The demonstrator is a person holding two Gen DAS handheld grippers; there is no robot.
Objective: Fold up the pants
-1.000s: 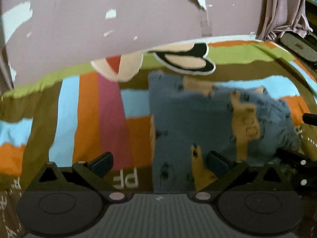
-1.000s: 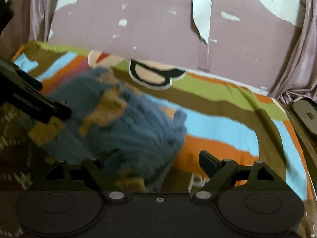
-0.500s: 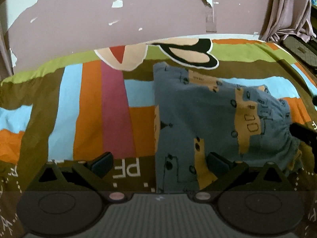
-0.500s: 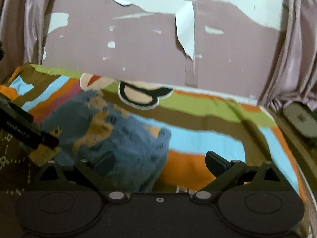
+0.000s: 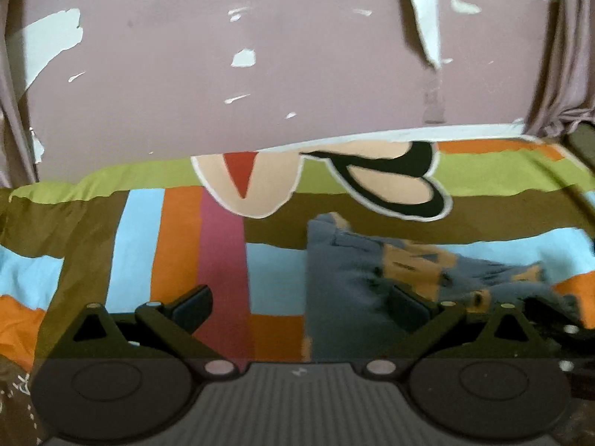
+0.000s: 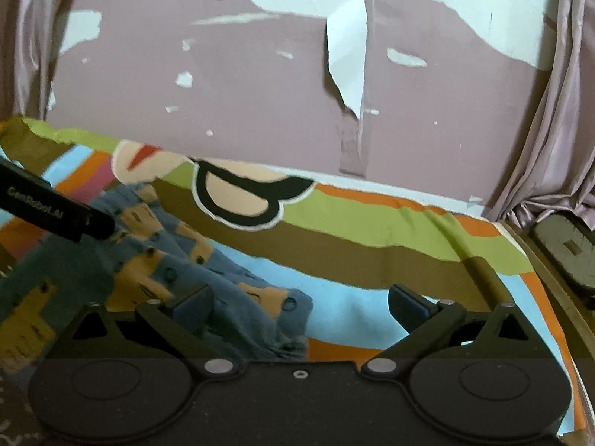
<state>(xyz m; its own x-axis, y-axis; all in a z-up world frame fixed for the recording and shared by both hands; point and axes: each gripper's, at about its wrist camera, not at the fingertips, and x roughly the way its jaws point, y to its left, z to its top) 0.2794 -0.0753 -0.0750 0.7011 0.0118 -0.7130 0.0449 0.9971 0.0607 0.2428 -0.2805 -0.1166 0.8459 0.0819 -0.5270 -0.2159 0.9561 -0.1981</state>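
Striped bedsheet (image 5: 178, 245) under peeling wall. Pants (image 6: 156, 267) bunched, apparently part-folded, not yet squared. Left tongs (image 5: 301, 303) and right tongs (image 6: 301, 303) wide apart, gripping nothing.

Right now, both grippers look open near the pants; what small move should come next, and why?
Probably lower the right gripper onto the pants' rumpled near edge. Both it and the left gripper are open and hold nothing, and the pants lie bunched on the striped bedspread.

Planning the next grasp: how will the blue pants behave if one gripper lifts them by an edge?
The pants lie rumpled in soft folds on the striped bedsheet, so they will probably droop and sag. They look like thin cloth, likely light. One pinch may bunch them.
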